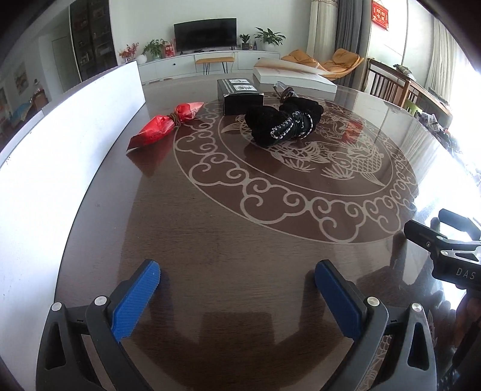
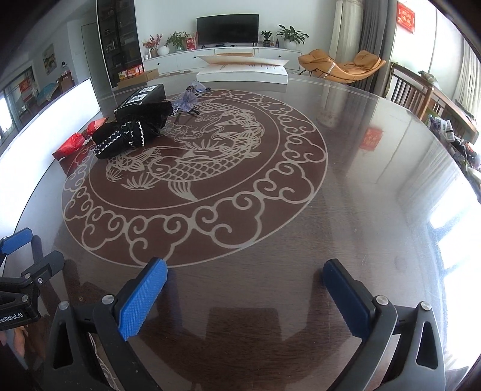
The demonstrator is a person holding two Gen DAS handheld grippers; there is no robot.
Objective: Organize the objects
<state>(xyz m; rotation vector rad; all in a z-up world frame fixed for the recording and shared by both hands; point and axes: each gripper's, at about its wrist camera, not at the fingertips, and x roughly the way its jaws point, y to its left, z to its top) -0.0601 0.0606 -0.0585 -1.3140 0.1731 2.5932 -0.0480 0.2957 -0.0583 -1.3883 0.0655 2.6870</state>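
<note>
Both grippers [image 1: 237,272] [image 2: 245,272] spread wide, empty, well short of the black trimmed cloth bundle [image 1: 282,123]; approach low, pinching its middle.

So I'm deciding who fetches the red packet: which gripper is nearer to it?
Left. The left gripper faces the red packet ahead, slightly left. The right gripper sits farther right, with the packet far off left behind the black cloth bundle.

Bright living room [image 2: 90,30], dark television [image 2: 227,28]
</note>
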